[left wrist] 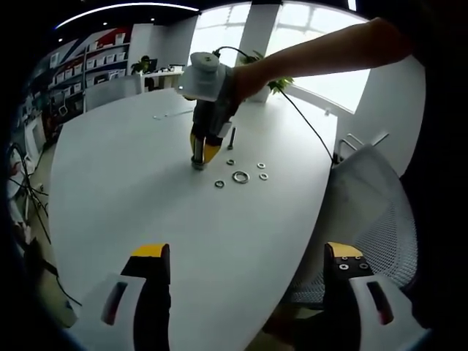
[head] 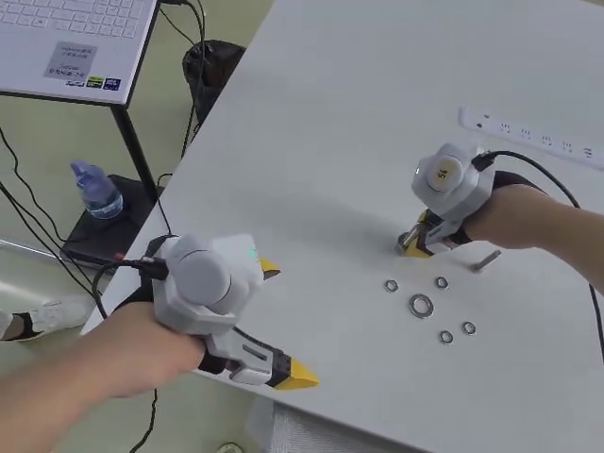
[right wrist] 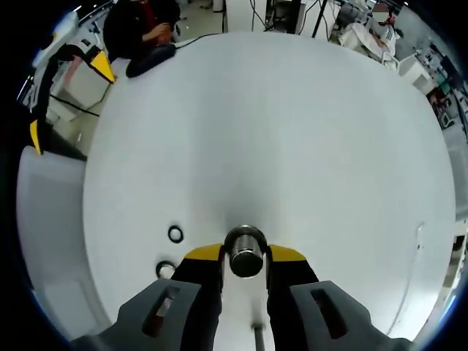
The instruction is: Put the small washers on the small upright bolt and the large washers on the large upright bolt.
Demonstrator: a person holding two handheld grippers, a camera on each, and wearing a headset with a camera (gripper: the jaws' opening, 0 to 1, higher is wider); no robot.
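Right tongs (right wrist: 246, 257) grip the large bolt (right wrist: 245, 247) on the desk (right wrist: 256, 131); my left tongs (left wrist: 246, 254) gape wide near its edge.

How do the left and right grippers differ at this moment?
The left gripper is open and holds nothing; the right gripper is shut on a bolt. The left one is at the edge of the table, away from the washers; the right one points down at the table just beside them. Both have yellow-tipped jaws.
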